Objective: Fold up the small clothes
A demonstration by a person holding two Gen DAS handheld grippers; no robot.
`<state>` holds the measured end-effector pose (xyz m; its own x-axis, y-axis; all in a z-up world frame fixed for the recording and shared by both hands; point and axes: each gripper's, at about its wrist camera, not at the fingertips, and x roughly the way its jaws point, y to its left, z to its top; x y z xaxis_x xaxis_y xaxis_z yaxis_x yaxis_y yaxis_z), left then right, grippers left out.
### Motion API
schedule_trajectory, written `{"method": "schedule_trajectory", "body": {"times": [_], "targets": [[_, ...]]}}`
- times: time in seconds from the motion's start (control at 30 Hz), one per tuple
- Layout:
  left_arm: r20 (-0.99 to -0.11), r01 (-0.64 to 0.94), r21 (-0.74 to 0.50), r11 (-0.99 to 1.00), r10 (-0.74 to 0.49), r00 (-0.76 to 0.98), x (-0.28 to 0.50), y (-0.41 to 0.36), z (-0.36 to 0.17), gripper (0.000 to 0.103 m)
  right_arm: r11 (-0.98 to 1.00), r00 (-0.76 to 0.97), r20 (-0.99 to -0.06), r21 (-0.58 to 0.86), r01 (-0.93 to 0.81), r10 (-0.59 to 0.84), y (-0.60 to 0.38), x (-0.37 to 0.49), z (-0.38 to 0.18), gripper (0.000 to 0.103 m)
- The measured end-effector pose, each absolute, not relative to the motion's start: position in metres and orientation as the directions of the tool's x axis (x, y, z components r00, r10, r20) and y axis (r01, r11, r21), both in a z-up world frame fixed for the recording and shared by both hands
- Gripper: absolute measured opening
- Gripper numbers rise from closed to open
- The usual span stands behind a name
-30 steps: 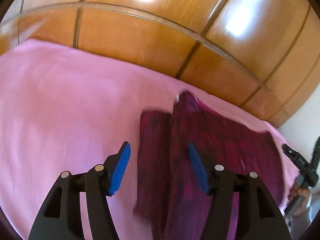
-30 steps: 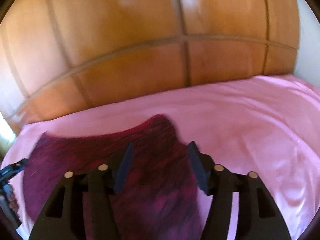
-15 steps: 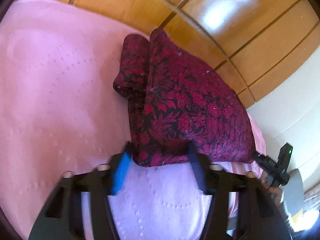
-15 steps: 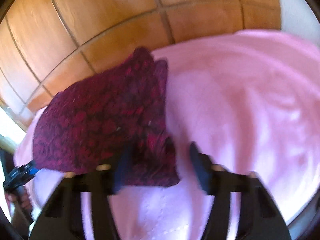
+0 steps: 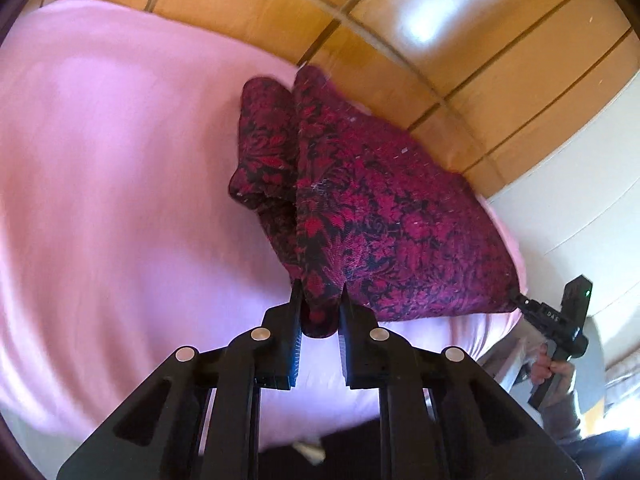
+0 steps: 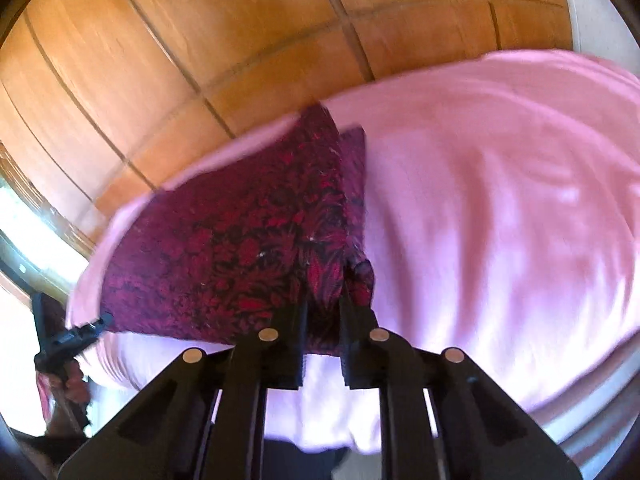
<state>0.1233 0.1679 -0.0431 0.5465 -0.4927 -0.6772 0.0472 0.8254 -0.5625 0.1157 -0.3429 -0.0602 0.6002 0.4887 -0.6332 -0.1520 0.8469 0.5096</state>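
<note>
Cloth (image 5: 380, 208): dark crimson with a black-and-red floral, leaf-like print, the same print showing on its folded side panel. Sheet (image 5: 120, 184): plain pale pink, with faint lighter patches on the side seen from the right wrist; wall panels (image 6: 160, 40): glossy orange-brown wood crossed by dark grooves. Left gripper (image 5: 320, 312) and right gripper (image 6: 323, 314): matte black with round silver pins.

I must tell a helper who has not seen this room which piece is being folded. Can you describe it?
Find the pink bedsheet before the wooden panels. On it lies one dark garment, its near corners pinched by the left claw and right claw. Its black-and-crimson floral pattern is the only print there.
</note>
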Motion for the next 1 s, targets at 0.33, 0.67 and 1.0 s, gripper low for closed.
{"method": "schedule_trajectory", "body": {"times": [0.33, 0.67, 1.0], "targets": [[-0.598, 0.091, -0.480, 0.873, -0.401, 0.694, 0.138, 0.165, 0.008, 0.020, 0.879, 0.697, -0.565, 0.429, -0.209, 0.441, -0.317, 0.133, -0.019, 0.051], [-0.733, 0.061, -0.227, 0.972, -0.212, 0.646, 0.217, 0.103, -0.030, 0.019, 0.924, 0.691, -0.613, 0.257, -0.285, 0.383, -0.224, 0.207, -0.036, 0.052], [-0.693, -0.036, -0.271, 0.962, -0.169, 0.701, 0.238, 0.134, 0.000, 0.042, 0.911, 0.713, -0.572, 0.306, -0.275, 0.407, -0.240, 0.202, -0.061, 0.050]]}}
